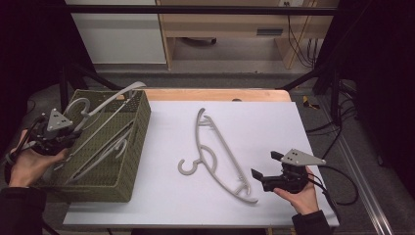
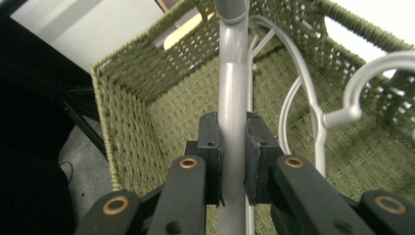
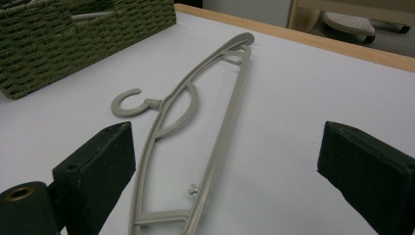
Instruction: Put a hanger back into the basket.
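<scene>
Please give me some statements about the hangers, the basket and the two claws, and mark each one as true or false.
1. The left claw is shut on a grey hanger above the green woven basket. True.
2. The right claw holds the hanger on the table. False: its jaws stand open and apart from that hanger, which lies flat on the white surface.
3. The basket is empty. False: at least one more hanger lies inside it.
4. The basket stands at the left side of the table. True.
5. The hanger on the table is black. False: it is light grey.
</scene>
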